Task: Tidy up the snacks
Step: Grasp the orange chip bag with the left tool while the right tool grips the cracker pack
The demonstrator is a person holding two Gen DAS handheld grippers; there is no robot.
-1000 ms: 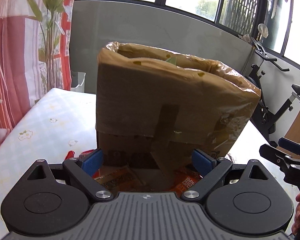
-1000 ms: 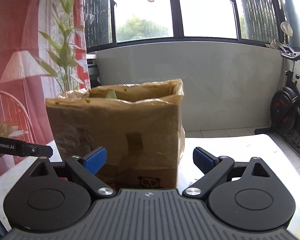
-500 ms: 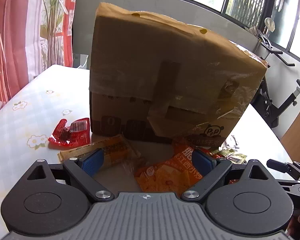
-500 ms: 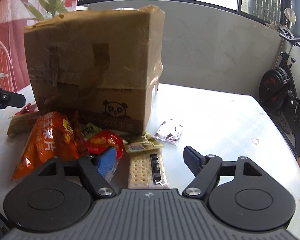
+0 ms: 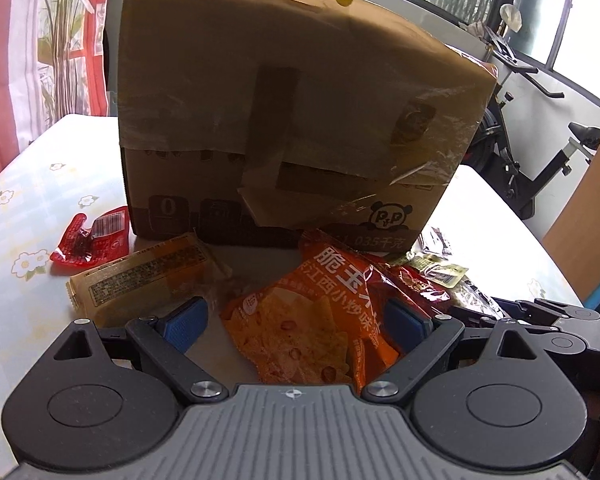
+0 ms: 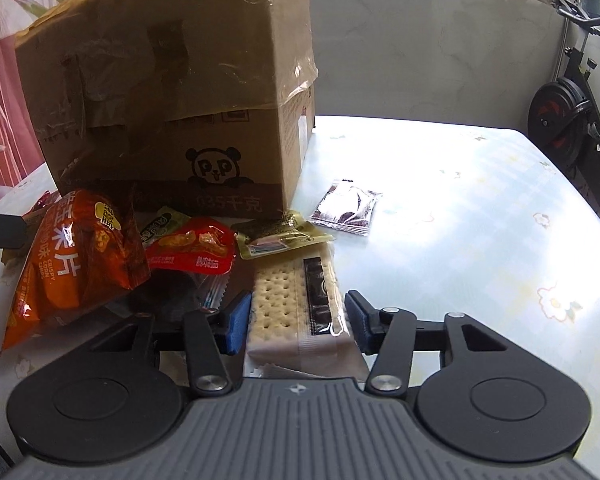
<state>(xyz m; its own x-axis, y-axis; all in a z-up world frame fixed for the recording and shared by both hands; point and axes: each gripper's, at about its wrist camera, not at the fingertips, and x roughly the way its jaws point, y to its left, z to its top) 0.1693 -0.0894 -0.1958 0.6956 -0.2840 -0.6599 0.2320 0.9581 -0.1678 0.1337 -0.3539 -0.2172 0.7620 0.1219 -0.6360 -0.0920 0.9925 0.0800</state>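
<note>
- Snacks lie loose in front of a tall brown taped cardboard box (image 6: 172,92) with a panda logo; nothing visibly sorted yet, so the task looks barely begun.
- Right gripper (image 6: 296,320): jaws have just been closing, now about half open around a clear-wrapped pack of pale square crackers (image 6: 292,300). Blue pads sit just beside its long edges; contact not clear, so I read it as not yet gripped.
- Left gripper (image 5: 296,320): jaws wide open, holding nothing, hovering over a crinkly orange chip bag (image 5: 312,320) that lies between the pads.
- Other items waiting: flat tan-wrapped bar (image 5: 140,276) left of the chip bag, small red sachet (image 5: 92,238) near the box corner, red snack pouch (image 6: 194,250), small olive-yellow packet (image 6: 278,236), dark translucent sachet (image 6: 346,208) lying apart to the right.
- Left to do, as I judge: close on the crackers, lift, place; then every other packet. Box top not visible, contents unknown.
- Surface: glossy pale tabletop with small flower print (image 6: 480,240), strong glare on the right.
- Room: grey low wall under windows, black exercise bike (image 6: 572,112), red-white curtain (image 5: 4,60), green plant (image 5: 56,20).
</note>
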